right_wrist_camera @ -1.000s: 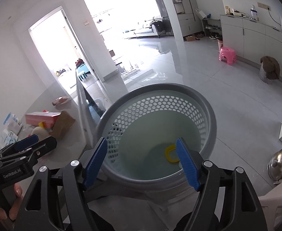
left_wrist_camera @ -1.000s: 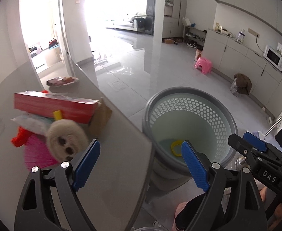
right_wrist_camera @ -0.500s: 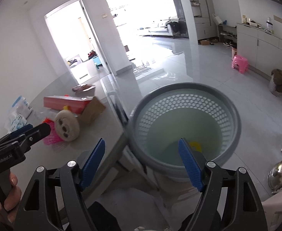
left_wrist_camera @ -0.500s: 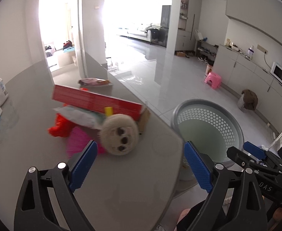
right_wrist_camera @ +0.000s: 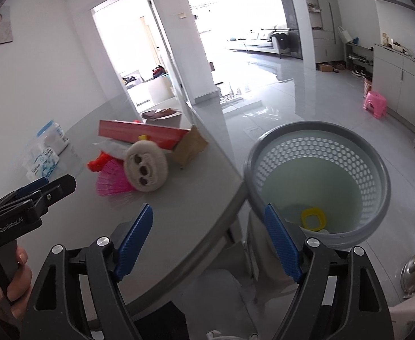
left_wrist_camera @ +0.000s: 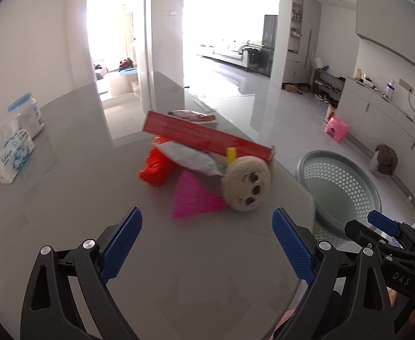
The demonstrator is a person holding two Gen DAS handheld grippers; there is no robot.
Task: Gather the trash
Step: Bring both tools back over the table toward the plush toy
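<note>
The left claw (left_wrist_camera: 207, 243) hangs low over the grey worktop (left_wrist_camera: 80, 198), its ribbed blue pads spread wide and holding nothing, aimed at the heap of trash at its twelve o'clock, which looks like the pick-up it is lining up for. The right claw (right_wrist_camera: 207, 240) is just as wide and empty, straddling the worktop's rounded edge with the bin at its one o'clock. The heap sits near the far right of the smooth, faintly glossy worktop: a long red carton (left_wrist_camera: 207, 136) lies tilted across the top, resting on a crinkled silver-white pouch (left_wrist_camera: 190, 157) and a crumpled red plastic bag (left_wrist_camera: 155, 170); a flat pink fan-shaped piece (left_wrist_camera: 193, 201) lies on the surface in front, and a round, fuzzy beige ball (left_wrist_camera: 248, 184) with dark holes touches it at three o'clock. A brown cardboard scrap (right_wrist_camera: 190, 144) leans at the carton's end. The grey perforated basket (right_wrist_camera: 377, 170) stands on the floor right against the worktop, handy for dropping things in, and already holds a yellow square ring (right_wrist_camera: 312, 219). Tissue packs (left_wrist_camera: 12, 153) and a tub sit well apart at nine o'clock.
</note>
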